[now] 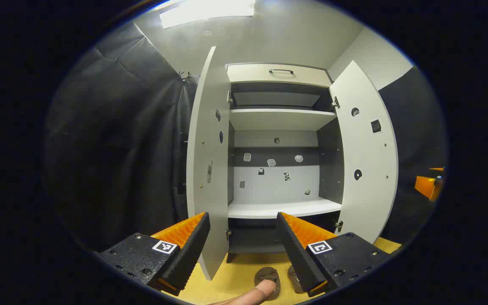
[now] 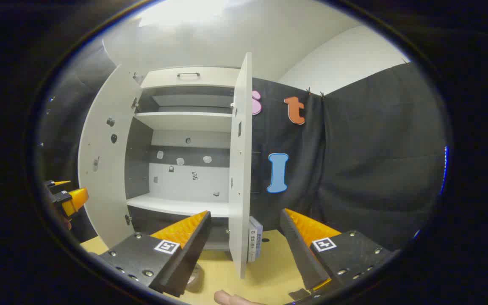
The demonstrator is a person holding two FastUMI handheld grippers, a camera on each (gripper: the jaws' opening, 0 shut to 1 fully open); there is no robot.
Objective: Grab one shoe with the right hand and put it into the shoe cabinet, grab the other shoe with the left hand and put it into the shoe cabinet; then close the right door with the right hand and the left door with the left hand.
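The white shoe cabinet [image 1: 284, 208] stands ahead with both doors swung wide; its left door [image 1: 208, 169] and right door [image 1: 364, 161] flank bare shelves. Two brown shoes [image 1: 267, 276] lie on the yellow floor just before it, low between my left gripper's fingers. My left gripper [image 1: 242, 216] is open and holds nothing. In the right gripper view the right door [image 2: 242, 169] is edge-on straight ahead, and one shoe [image 2: 196, 277] peeks out beside the left finger. My right gripper [image 2: 245, 212] is open and holds nothing. The left gripper [image 2: 68, 199] shows at the far left.
A drawer with a dark handle [image 1: 281, 71] tops the cabinet. A thin white box [image 2: 254, 243] leans behind the right door. Black cloth walls close in on both sides. A person's fingertip [image 1: 263, 291] pokes in at the bottom. The right gripper [image 1: 428, 185] shows at the right edge.
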